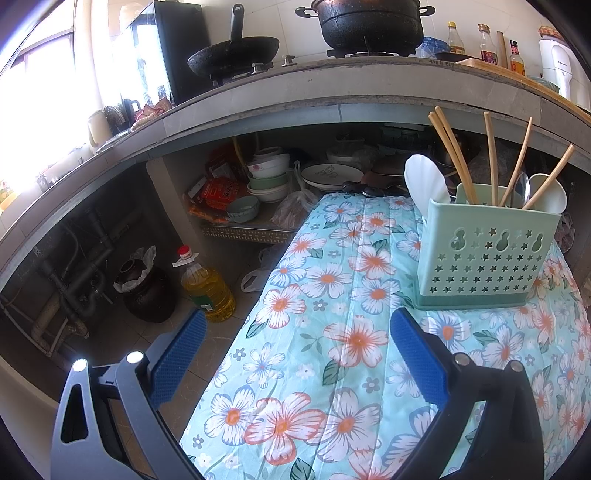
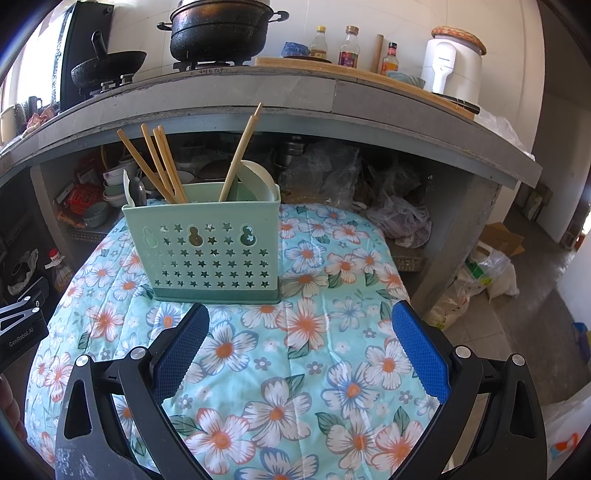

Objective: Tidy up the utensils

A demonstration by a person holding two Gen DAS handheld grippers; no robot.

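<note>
A mint-green utensil holder with star cut-outs stands upright on the floral tablecloth. Several wooden chopsticks, white spoons and a metal spoon stand in it. My left gripper is open and empty, short of the holder and to its left. My right gripper is open and empty, just in front of the holder and slightly to its right.
A concrete counter with a wok, pot and bottles runs behind. Bowls and plates sit on the shelf beneath. An oil bottle and dark jar stand on the floor left.
</note>
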